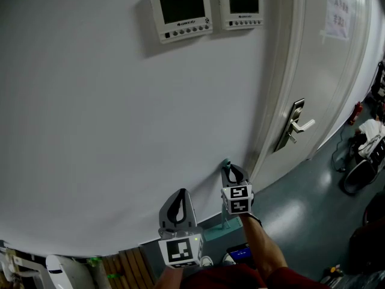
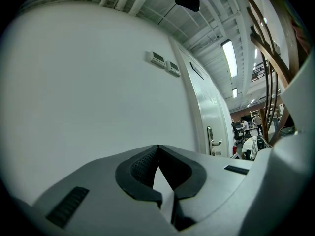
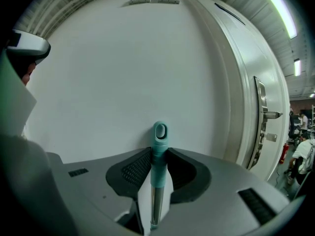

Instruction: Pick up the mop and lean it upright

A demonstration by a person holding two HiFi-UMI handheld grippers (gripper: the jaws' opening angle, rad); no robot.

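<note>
While the left gripper (image 1: 179, 200) sits at lower centre with its jaws pressed together on nothing, the right gripper (image 1: 233, 174) just right of it clamps the teal-tipped mop handle (image 3: 158, 154), upright close to the white wall (image 1: 90, 131). 2 control panels (image 1: 180, 14) hang at top centre, and a door (image 1: 328, 83) stands at right.

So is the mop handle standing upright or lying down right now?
Upright. The mop handle runs straight up between the pads of the right gripper, with its teal tip close to the white wall.
</note>
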